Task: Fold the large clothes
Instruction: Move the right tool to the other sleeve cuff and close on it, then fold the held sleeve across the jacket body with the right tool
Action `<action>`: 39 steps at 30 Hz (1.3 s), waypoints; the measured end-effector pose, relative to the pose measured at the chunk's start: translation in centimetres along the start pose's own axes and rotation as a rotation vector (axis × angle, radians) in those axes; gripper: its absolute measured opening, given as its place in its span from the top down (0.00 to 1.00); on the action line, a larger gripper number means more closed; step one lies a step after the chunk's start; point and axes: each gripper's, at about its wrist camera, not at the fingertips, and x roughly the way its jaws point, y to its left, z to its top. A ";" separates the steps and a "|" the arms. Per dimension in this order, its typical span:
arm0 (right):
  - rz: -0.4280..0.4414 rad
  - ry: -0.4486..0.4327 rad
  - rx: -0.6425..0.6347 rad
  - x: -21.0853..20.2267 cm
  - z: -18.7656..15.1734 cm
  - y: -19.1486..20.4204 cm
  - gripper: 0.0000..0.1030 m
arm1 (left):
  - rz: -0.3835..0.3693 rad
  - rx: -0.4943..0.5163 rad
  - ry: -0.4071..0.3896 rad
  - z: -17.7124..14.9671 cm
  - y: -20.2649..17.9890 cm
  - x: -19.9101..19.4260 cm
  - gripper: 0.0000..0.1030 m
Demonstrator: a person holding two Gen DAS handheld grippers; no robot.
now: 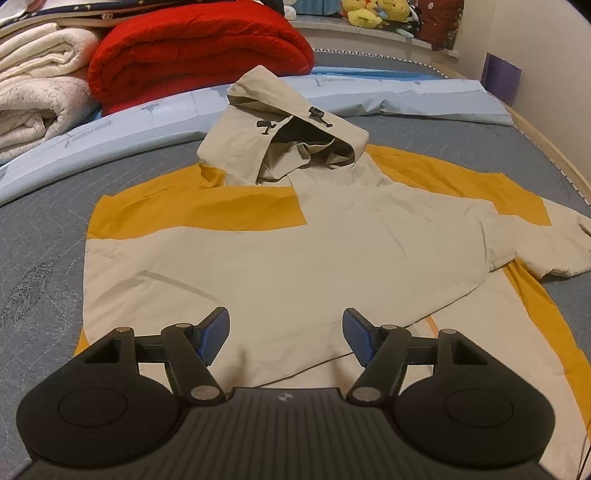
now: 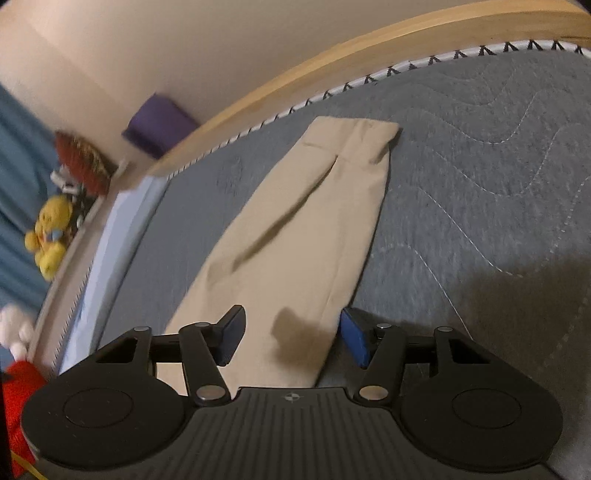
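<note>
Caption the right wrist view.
Right gripper hovers open-jawed over the jacket's beige sleeve, laid flat on the grey mattress.

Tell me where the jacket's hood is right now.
Left wrist view, upper centre: the hood lies on the grey mattress, just before the red blanket.

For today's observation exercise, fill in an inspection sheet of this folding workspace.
Surface: grey quilted mattress, wooden bed frame.
Job's things: beige and yellow hooded jacket spread flat; one sleeve stretched out.
Clutter: red blanket, white blankets, plush toys.
Grippers: left gripper open above the jacket; right gripper open over the sleeve.
Cables: nothing seen.
Surroundings: cream wall.
</note>
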 end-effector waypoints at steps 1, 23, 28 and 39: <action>0.002 -0.008 0.007 0.3 0.1 -0.1 0.43 | 0.002 0.001 0.002 0.0 0.1 0.1 0.29; 0.002 -0.198 -0.239 -3.3 -0.9 8.4 0.99 | 0.008 -0.048 0.001 0.2 1.9 -0.4 0.29; 0.172 -0.200 -0.475 -8.5 -4.4 17.3 1.00 | -0.002 -0.059 -0.011 0.3 2.4 -1.2 0.29; 0.757 0.425 -1.024 -25.3 -28.0 30.7 0.94 | -0.023 -0.125 -0.044 0.8 5.2 -3.7 0.29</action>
